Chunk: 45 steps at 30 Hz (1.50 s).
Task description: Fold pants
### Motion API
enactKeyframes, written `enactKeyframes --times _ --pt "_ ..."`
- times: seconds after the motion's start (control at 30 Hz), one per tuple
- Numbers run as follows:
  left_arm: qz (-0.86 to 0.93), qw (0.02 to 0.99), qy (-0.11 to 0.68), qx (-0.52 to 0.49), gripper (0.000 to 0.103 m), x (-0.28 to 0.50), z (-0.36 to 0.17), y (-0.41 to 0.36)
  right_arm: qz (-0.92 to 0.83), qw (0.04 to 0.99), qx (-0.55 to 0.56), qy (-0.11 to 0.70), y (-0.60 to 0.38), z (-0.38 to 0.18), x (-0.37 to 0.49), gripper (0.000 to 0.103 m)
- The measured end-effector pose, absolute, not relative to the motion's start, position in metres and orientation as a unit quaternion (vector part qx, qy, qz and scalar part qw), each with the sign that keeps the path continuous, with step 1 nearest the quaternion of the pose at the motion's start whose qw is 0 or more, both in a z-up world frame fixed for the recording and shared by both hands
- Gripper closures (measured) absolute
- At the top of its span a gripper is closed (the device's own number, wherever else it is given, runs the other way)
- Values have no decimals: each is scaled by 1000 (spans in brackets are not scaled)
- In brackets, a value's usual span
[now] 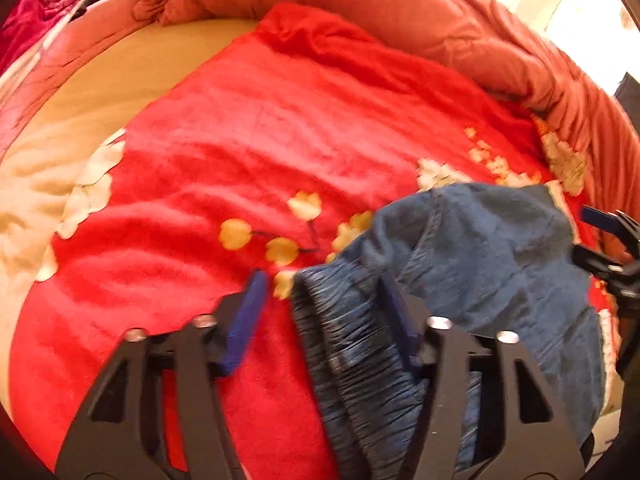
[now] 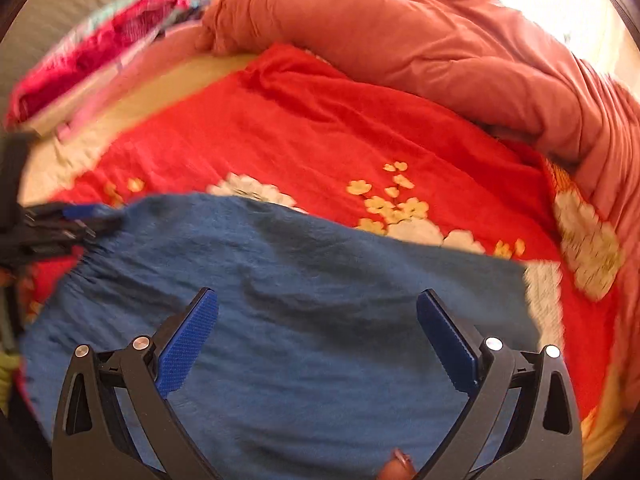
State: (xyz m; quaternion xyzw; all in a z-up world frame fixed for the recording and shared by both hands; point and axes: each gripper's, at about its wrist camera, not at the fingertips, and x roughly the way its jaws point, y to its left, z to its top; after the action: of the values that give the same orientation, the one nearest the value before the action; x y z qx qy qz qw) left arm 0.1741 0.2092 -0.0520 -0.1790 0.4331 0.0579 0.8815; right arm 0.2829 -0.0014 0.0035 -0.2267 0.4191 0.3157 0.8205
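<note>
Blue pants (image 2: 280, 300) lay on the bed's red blanket (image 1: 260, 140), left claw (image 1: 320, 292) gaping around their gathered waistband for folding, right claw (image 2: 316, 312) released above.

Rumpled blue pants (image 2: 304, 304) on red blanket (image 2: 320, 136)

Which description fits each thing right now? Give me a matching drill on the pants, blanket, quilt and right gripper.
Things:
1. pants
2. blanket
3. quilt
4. right gripper

Descriptions:
A. salmon, bunched along the far side
B. fingers wide apart, nothing clamped, over blue cloth
C. red with a flower print, spread out
D. blue, lying on the red cloth

Pairs: 1-D, 2-C, 3-A, 4-B
</note>
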Motion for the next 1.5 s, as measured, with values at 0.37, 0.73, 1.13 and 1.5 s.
enactKeyframes --times 0.37,0.73,1.13,1.5 --pt "49 931 337 -134 73 144 -11 189 369 784 -308 394 41 -17 326 4" --pt "46 943 317 -92 73 137 1 180 424 725 -409 357 88 -33 332 5" --pt "54 944 313 -86 73 133 2 181 483 699 -350 395 90 -39 307 86" --pt "50 956 286 -54 72 111 22 162 417 808 -236 342 3 28 249 95"
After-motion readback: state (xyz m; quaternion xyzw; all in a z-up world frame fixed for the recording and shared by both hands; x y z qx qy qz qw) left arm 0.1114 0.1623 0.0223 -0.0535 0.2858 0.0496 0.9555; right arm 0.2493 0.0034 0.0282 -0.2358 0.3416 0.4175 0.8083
